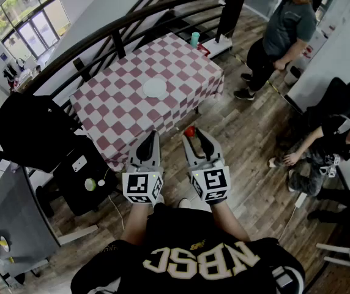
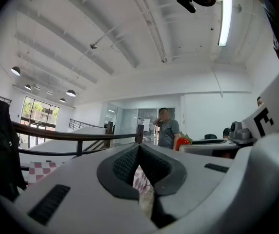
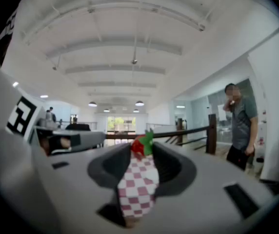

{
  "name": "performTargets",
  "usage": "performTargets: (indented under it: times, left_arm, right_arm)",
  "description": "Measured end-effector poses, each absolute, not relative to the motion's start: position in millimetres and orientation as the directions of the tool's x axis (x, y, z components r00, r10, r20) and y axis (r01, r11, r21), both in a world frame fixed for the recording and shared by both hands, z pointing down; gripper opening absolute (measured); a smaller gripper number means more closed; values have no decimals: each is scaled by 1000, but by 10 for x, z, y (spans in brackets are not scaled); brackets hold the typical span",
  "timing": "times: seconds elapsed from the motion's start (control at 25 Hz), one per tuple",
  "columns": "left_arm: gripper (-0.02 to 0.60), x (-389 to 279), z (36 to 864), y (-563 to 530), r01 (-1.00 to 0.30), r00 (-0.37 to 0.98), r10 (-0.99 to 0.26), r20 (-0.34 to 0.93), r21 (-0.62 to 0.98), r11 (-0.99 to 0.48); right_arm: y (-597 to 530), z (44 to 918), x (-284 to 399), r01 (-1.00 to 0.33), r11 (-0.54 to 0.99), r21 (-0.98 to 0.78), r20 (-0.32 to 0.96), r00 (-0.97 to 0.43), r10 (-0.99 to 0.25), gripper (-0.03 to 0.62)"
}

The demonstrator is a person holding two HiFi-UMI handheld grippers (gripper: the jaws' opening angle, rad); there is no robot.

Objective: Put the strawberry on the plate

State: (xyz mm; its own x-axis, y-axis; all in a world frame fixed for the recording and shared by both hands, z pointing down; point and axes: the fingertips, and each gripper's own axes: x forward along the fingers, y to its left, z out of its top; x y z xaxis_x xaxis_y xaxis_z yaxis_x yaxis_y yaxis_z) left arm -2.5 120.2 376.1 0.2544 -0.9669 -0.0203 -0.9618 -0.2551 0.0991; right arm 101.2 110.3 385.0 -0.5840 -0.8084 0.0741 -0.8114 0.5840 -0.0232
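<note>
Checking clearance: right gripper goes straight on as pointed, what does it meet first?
Probably nothing near: right gripper, holding the strawberry, aims over the checkered table toward the railing; depth unclear.

The head camera looks steeply down from above onto the left gripper (image 1: 153,135), the right gripper (image 1: 193,135) and, beyond them, the table under a red-and-white checked cloth (image 1: 126,100). Each gripper camera sits close behind its own jaws, facing level along them toward that table. All three views share the cloth, the small red strawberry with green leaves (image 1: 189,130) and the standing person in a grey shirt (image 1: 287,32).
</note>
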Motion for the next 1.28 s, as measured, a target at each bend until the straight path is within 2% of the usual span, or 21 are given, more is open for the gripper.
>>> performTargets:
  times: [0.32, 0.68, 0.84, 1.0, 1.12, 1.28]
  left_arm:
    - [9, 82, 3754, 1232, -965, 247, -969, -15, 84, -247]
    - [8, 468, 3798, 1310, -954, 293, -956, 3, 67, -293]
    - [8, 536, 3844, 1420, -957, 290, -957, 22, 22, -289]
    - [8, 448, 3967, 1487, -967, 254, -966, 55, 25, -253]
    - [8, 412, 4032, 1478, -969, 247, -967, 65, 38, -245]
    - [8, 475, 4116, 1337, -955, 294, -953, 69, 52, -291]
  right_arm:
    - [1121, 3861, 1128, -811, 585, -29, 70, -585, -808, 155]
    - [1202, 3868, 1578, -868, 496, -17, 61, -496, -866, 155]
    - [1310, 3838, 1771, -888, 459, 24, 20, -458, -889, 155]
    - [1359, 3855, 1853, -896, 445, -6, -37, -444, -895, 155]
    - [1440, 3854, 1831, -888, 459, 12, -33, -459, -888, 155]
    - [1299, 3950, 1736, -880, 474, 37, -63, -475, -878, 155]
